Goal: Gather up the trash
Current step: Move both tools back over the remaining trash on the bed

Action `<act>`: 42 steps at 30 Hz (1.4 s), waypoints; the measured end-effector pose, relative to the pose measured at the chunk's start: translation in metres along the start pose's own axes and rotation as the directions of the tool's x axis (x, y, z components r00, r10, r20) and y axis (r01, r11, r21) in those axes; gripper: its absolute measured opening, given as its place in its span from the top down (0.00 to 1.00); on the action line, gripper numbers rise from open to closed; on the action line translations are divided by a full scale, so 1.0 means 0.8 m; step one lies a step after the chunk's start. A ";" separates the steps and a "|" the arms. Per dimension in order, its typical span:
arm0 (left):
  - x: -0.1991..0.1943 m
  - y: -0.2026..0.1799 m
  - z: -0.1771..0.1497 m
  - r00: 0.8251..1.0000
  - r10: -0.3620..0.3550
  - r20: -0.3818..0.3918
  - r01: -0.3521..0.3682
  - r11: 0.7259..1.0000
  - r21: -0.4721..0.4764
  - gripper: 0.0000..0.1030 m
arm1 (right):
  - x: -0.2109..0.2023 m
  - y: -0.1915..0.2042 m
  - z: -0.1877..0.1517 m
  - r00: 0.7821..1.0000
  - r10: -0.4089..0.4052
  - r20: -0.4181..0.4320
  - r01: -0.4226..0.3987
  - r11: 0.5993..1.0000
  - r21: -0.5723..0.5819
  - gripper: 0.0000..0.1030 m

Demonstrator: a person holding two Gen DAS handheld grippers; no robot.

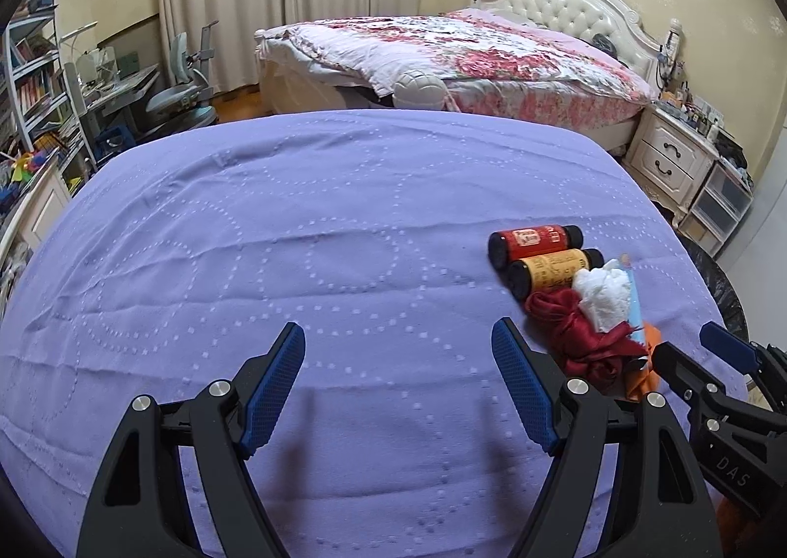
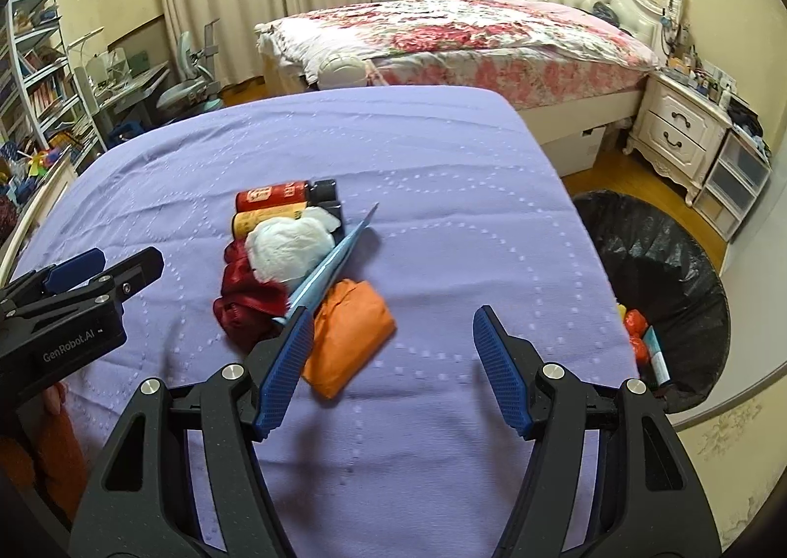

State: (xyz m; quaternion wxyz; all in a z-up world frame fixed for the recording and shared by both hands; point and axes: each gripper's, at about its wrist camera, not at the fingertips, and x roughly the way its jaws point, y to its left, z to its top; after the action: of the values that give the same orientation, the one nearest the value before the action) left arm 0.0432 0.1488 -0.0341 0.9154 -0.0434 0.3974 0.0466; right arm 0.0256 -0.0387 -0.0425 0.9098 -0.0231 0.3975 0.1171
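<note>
1. Both hands hover over the purple-covered surface (image 2: 442, 174), and neither holds anything: the right gripper (image 2: 393, 356) has its jaws spread with only cloth between them, and the left gripper (image 1: 398, 381) is just as released over bare fabric.
2. The trash sits in one tight heap left of the right gripper: red bottle (image 2: 275, 196), yellow bottle (image 2: 246, 219), white crumpled tissue (image 2: 290, 245), dark red wrapper (image 2: 246, 299), a light blue packet (image 2: 334, 258) leaning across them, and an orange bag (image 2: 351, 331) nearest the jaws.
3. The lined trash bin (image 2: 679, 263) stands on the floor off the right edge, already holding a few pieces, so the right hand has the short carry.
4. Best pick, I'd say: the orange bag. It is closest and free on its right side. Swing left, straddle it, and close on its bulk rather than a loose corner.
5. Watch the blue packet; it seems to rest on the bag's upper edge, though the overlap is hard to read, and it could drag along.
6. Keep the left gripper clear of the heap, or send it for the dark red wrapper on its side.
</note>
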 end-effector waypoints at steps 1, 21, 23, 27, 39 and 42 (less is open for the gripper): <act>0.000 0.002 -0.001 1.000 -0.001 -0.002 0.001 1.000 -0.006 0.26 | 0.002 0.003 -0.001 1.000 -0.001 -0.005 0.001 1.000 -0.003 0.36; -0.001 0.003 -0.013 0.999 -0.037 -0.017 0.036 0.999 -0.027 0.26 | 0.009 0.004 0.001 0.998 -0.054 -0.025 0.053 0.998 -0.015 0.36; -0.002 -0.001 -0.014 0.999 -0.042 -0.017 0.042 0.999 -0.018 0.26 | 0.014 0.004 0.000 0.998 -0.060 -0.032 0.059 0.998 -0.017 0.39; -0.004 -0.013 -0.016 0.998 -0.057 -0.016 0.057 0.998 0.003 0.26 | 0.018 -0.007 -0.001 0.998 -0.043 -0.051 0.044 0.999 0.010 0.63; -0.011 -0.057 -0.022 0.994 -0.109 -0.019 0.110 0.992 0.057 0.26 | 0.011 -0.045 -0.008 0.998 -0.060 -0.037 0.062 0.997 0.054 0.69; -0.008 -0.067 -0.022 0.993 -0.113 -0.025 0.115 0.991 0.069 0.25 | 0.009 -0.049 -0.010 0.998 -0.047 -0.035 0.049 0.997 0.056 0.69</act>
State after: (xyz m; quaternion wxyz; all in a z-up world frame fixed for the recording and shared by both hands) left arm 0.0327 0.0936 -0.0393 0.9134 -0.0343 0.4051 -0.0202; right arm 0.0336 -0.0767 -0.0553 0.9058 -0.0088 0.4153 0.0833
